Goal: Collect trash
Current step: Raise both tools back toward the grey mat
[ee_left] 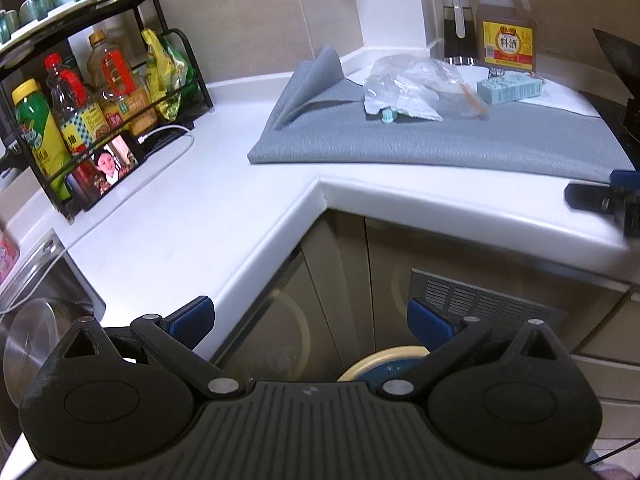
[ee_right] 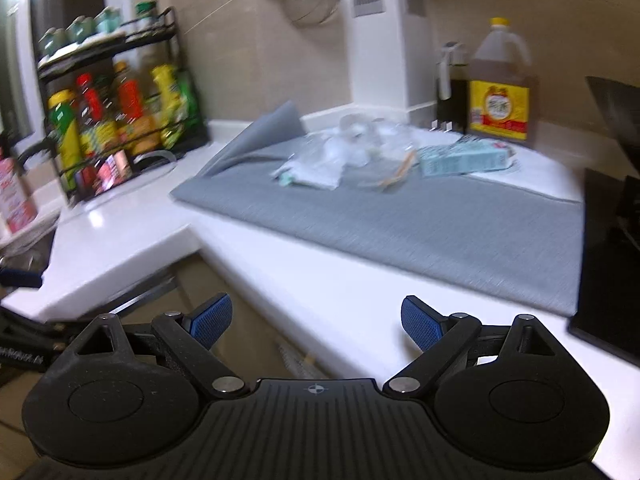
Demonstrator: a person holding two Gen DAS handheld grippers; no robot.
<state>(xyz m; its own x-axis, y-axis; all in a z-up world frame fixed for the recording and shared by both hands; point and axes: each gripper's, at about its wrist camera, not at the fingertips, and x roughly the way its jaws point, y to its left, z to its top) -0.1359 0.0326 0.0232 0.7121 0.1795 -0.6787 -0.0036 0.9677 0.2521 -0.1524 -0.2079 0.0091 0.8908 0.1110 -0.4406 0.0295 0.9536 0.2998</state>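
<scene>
Both grippers hang off the front edge of the white L-shaped counter (ee_left: pixel 192 216), empty. The left gripper (ee_left: pixel 310 320) has its jaws wide apart over the inner corner, and the right gripper (ee_right: pixel 316 322) likewise stands spread above the front edge. The trash, a crumpled clear plastic bag (ee_left: pixel 416 86) and a pale blue carton (ee_left: pixel 510 87) just beside it, lies on the grey mat (ee_left: pixel 420 140) toward the counter's back edge, near the cooking wine jug (ee_left: pixel 506 24).
</scene>
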